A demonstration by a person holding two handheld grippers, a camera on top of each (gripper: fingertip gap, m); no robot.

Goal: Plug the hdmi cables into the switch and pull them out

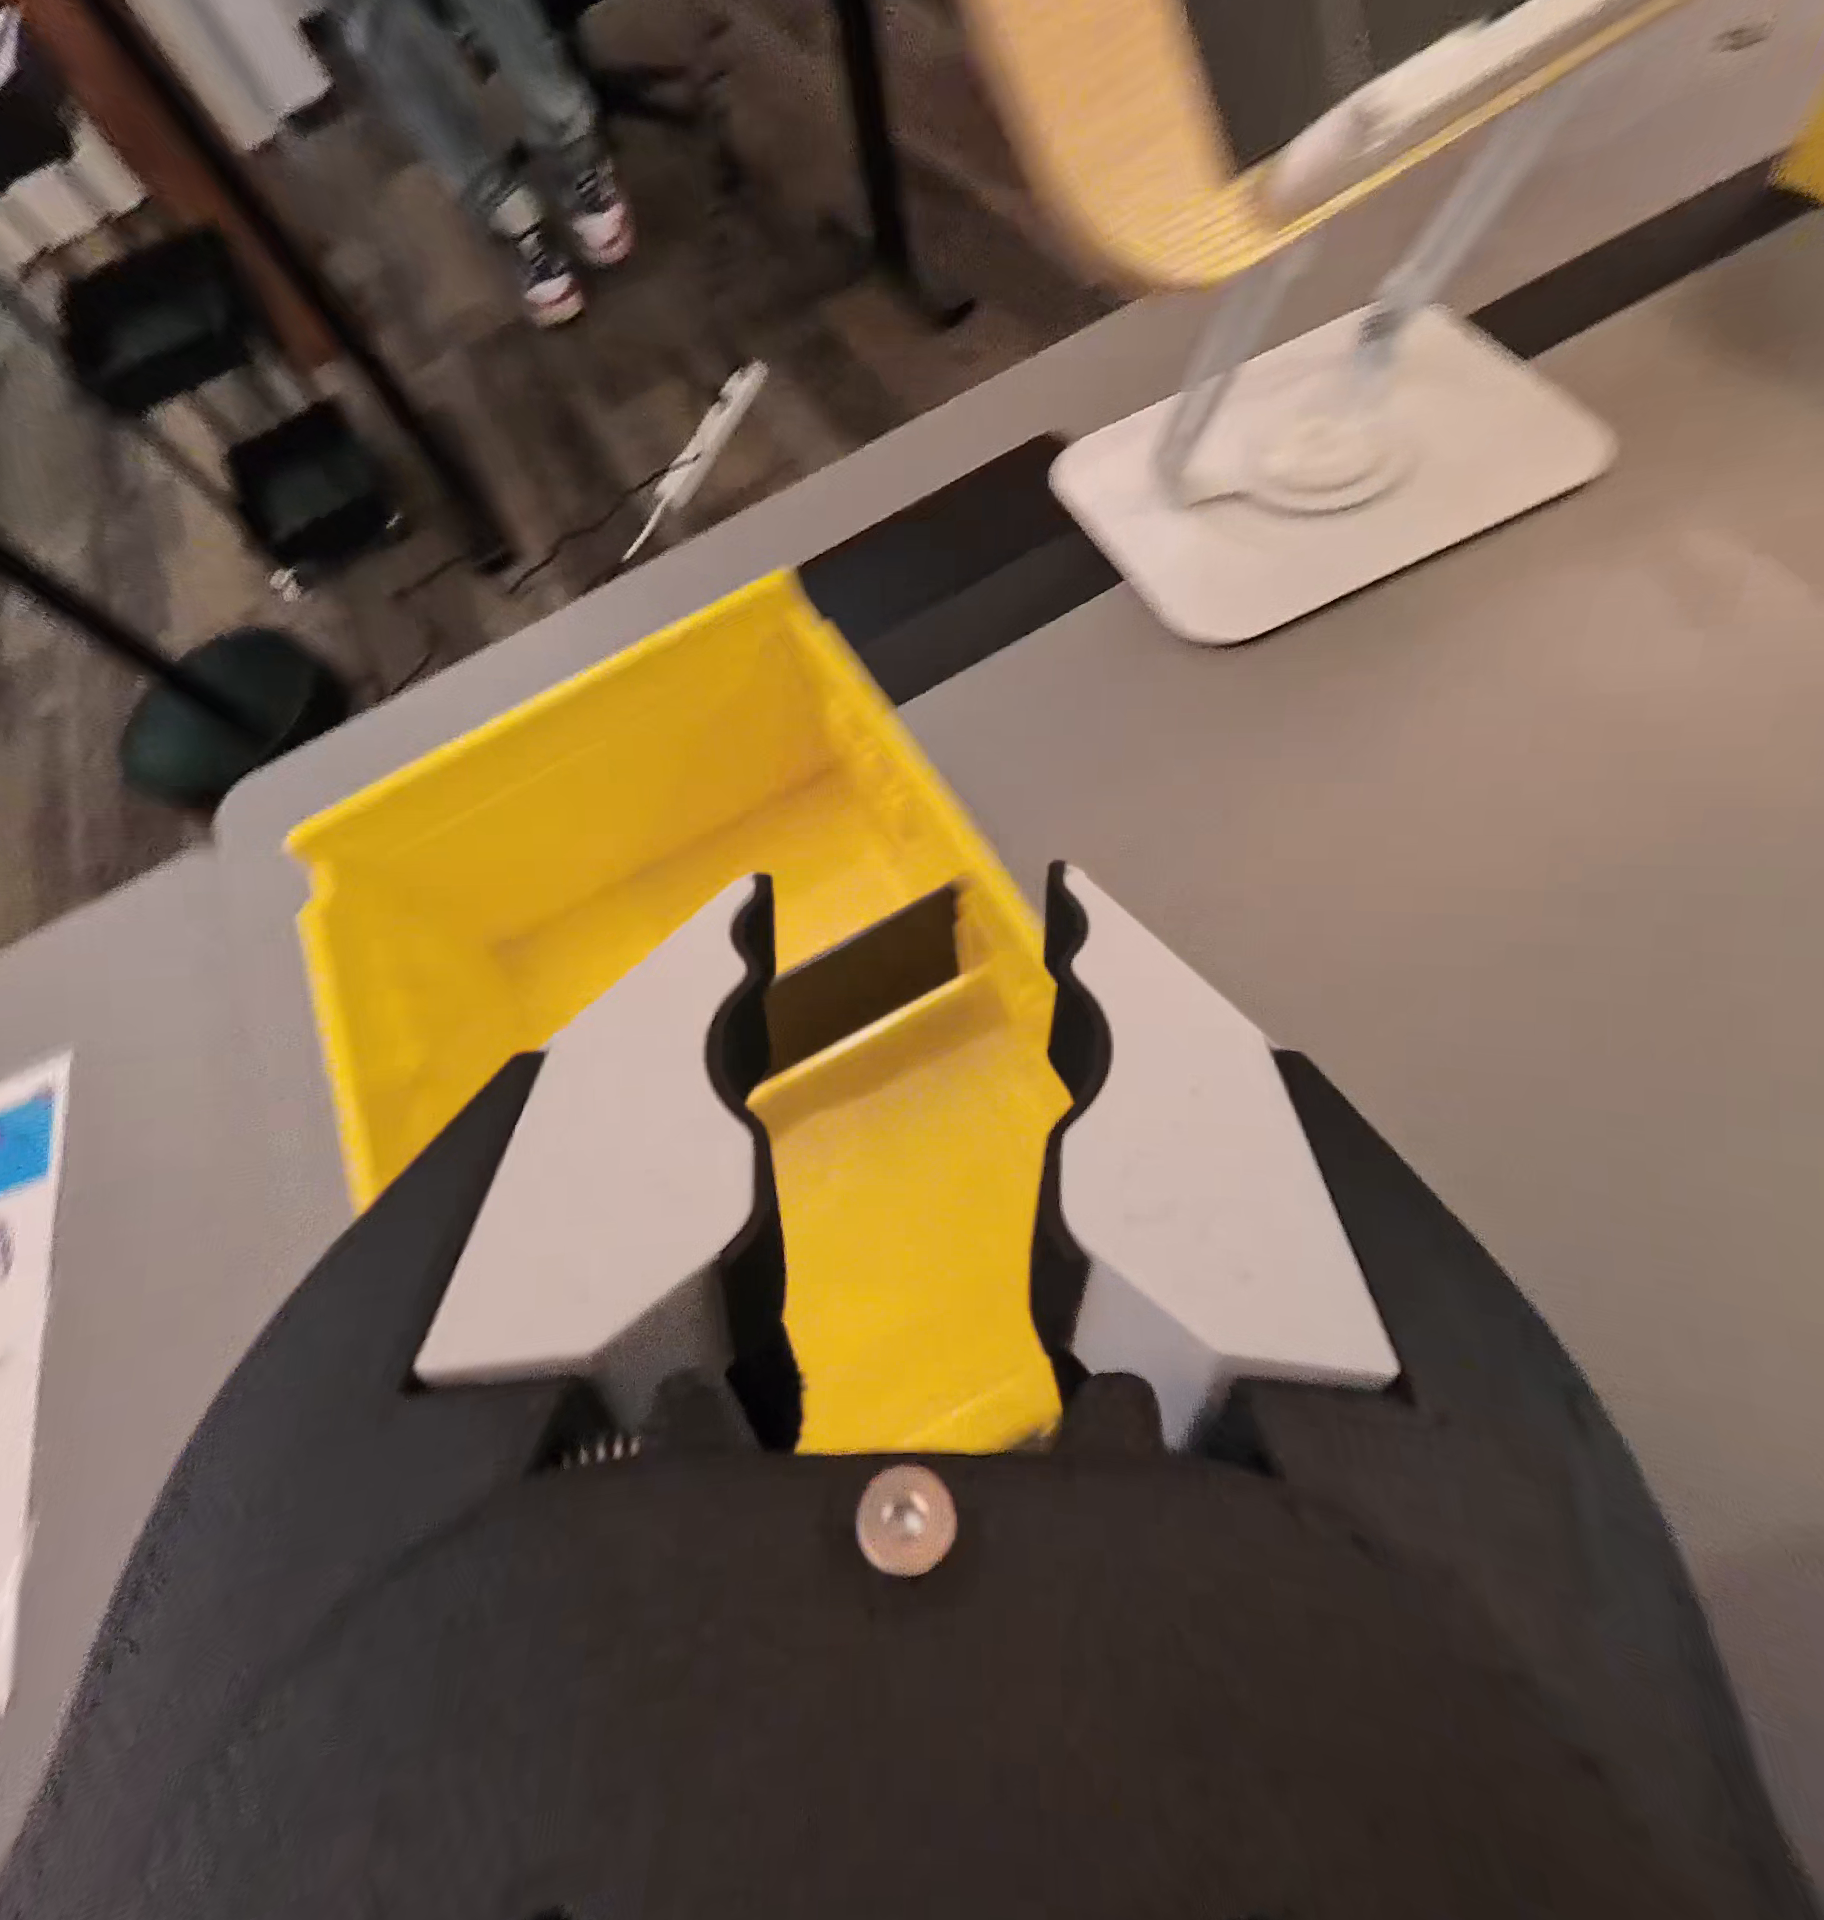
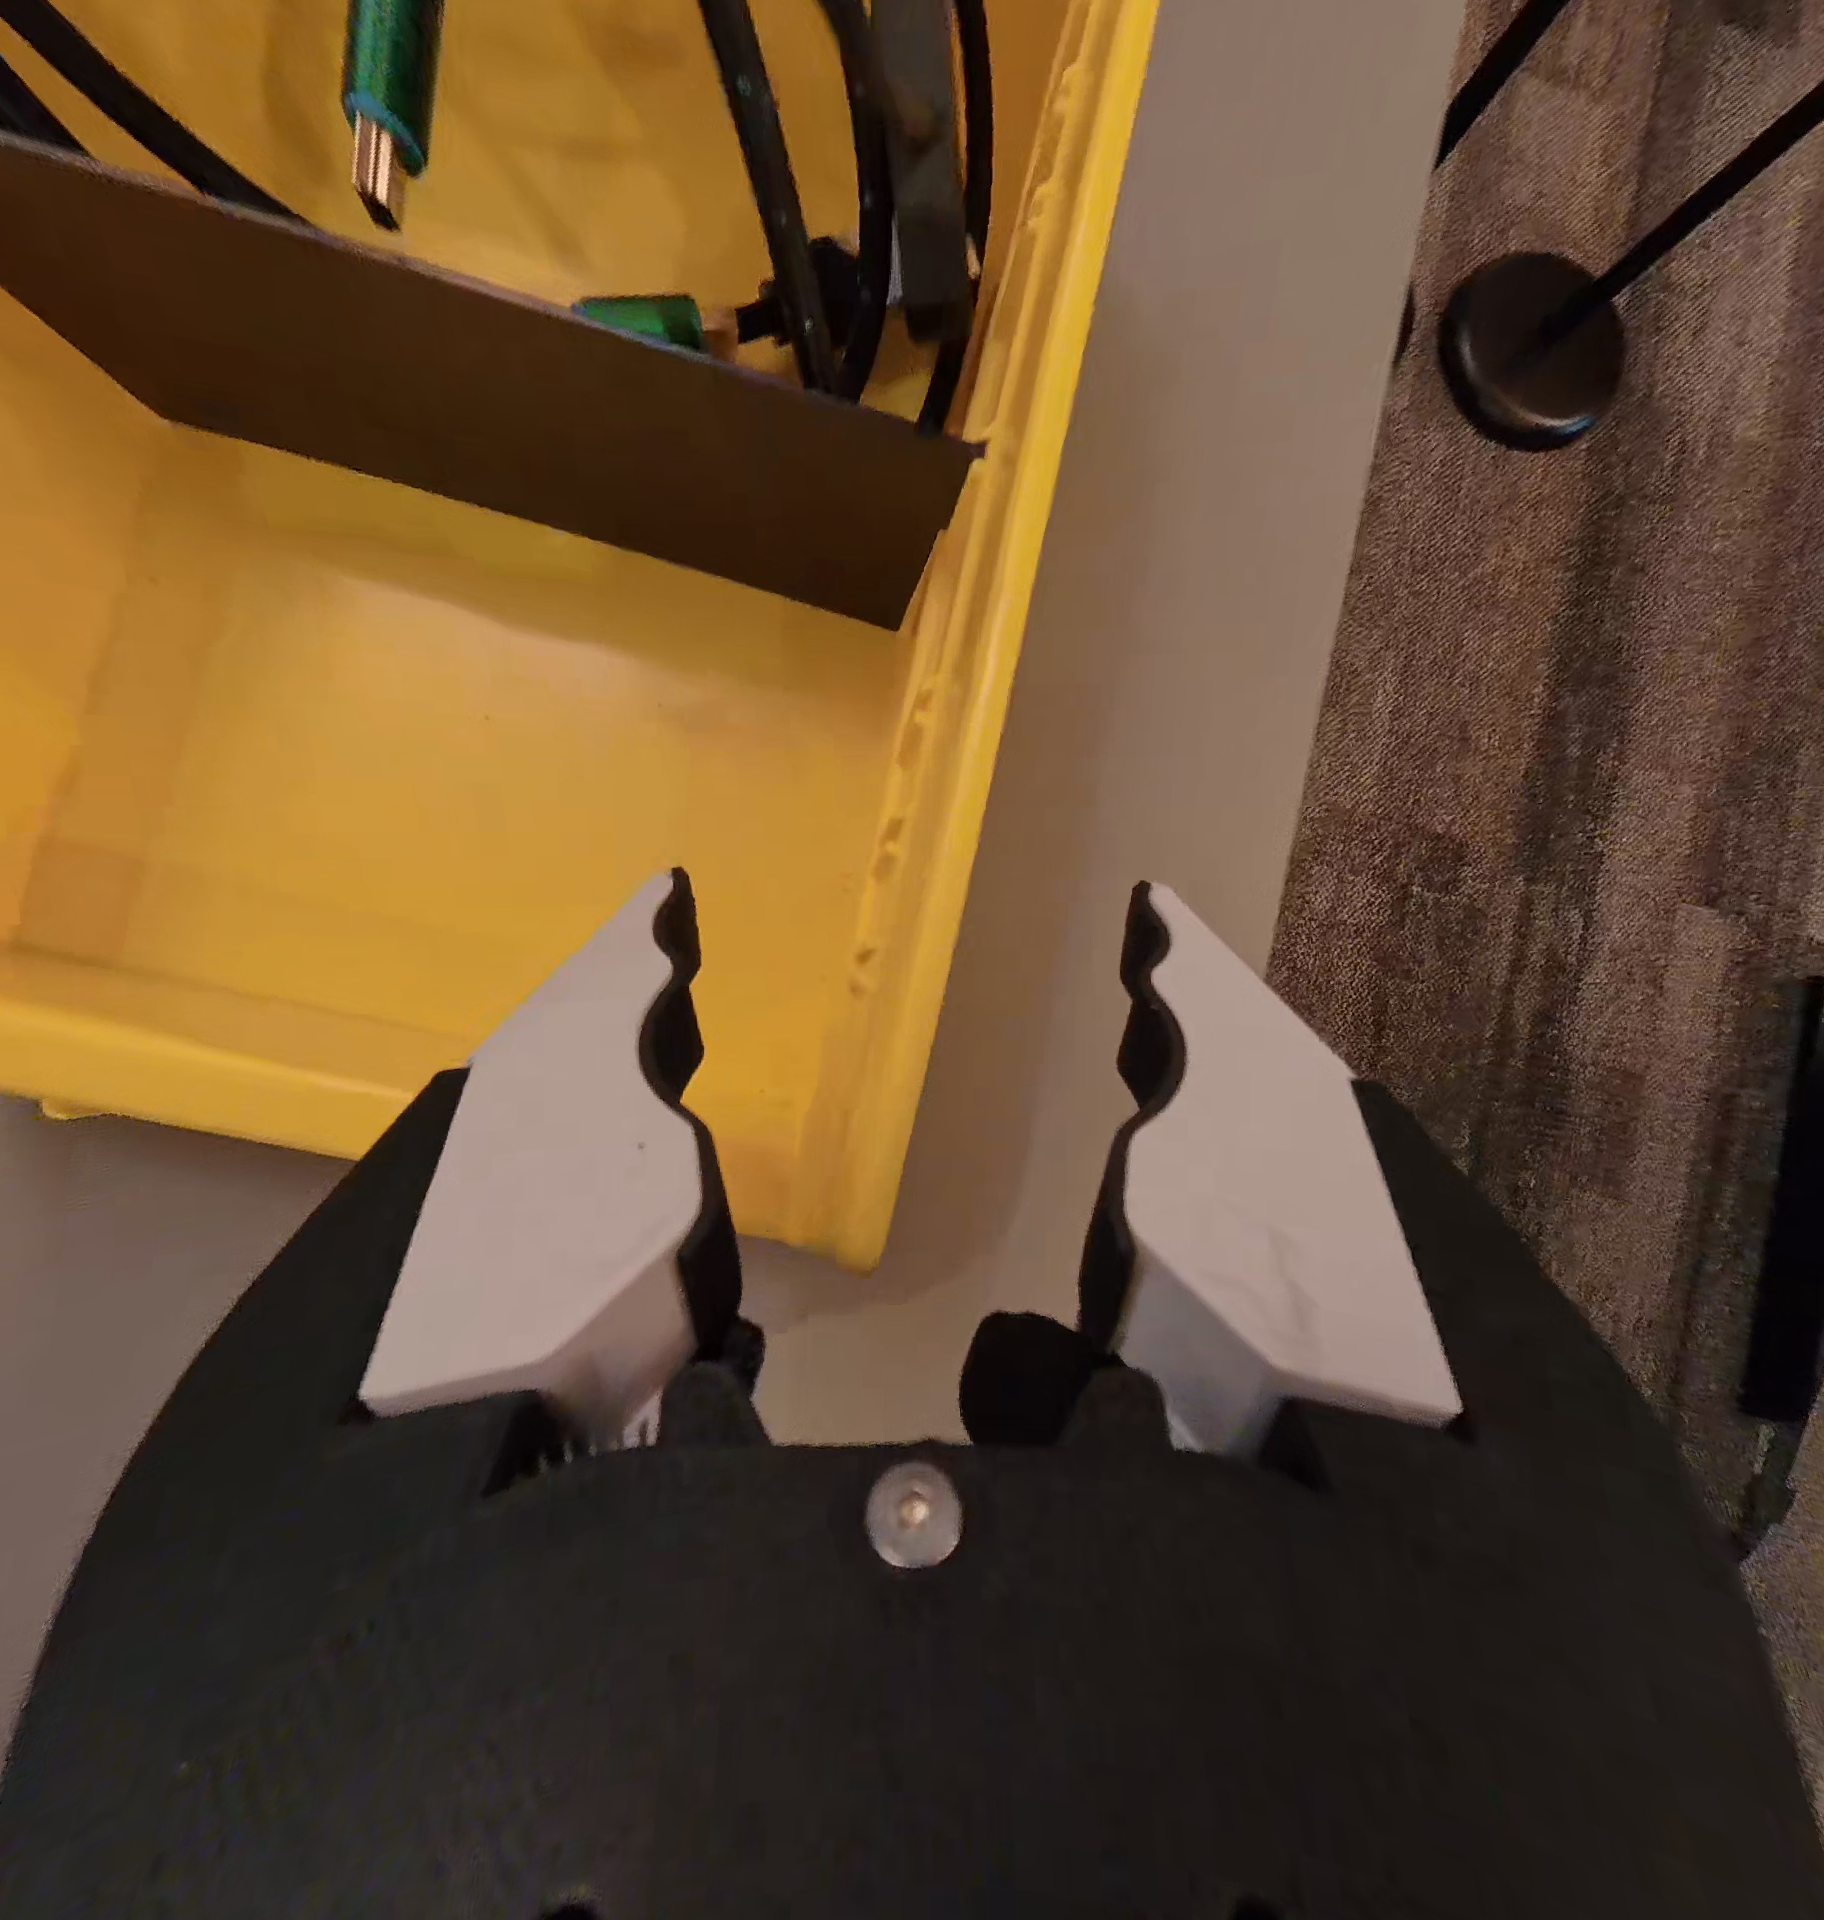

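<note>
A: Your left gripper (image 1: 906,883) is hovering over a yellow bin (image 1: 575,831) on the grey table (image 1: 1407,935), jaws partly apart, gripping nothing.

B: And your right gripper (image 2: 910,894) is gaping wider, also empty, straddling the wall of another yellow bin (image 2: 949,727).

A: The cables (image 2: 783,208) are lying behind its dark divider (image 2: 472,416), a green plug (image 2: 388,94) showing. I'm not seeing the switch.

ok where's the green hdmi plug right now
In the right wrist view, the green HDMI plug lies at top left inside the yellow bin, beyond the dark divider, left of the black cables.
</note>
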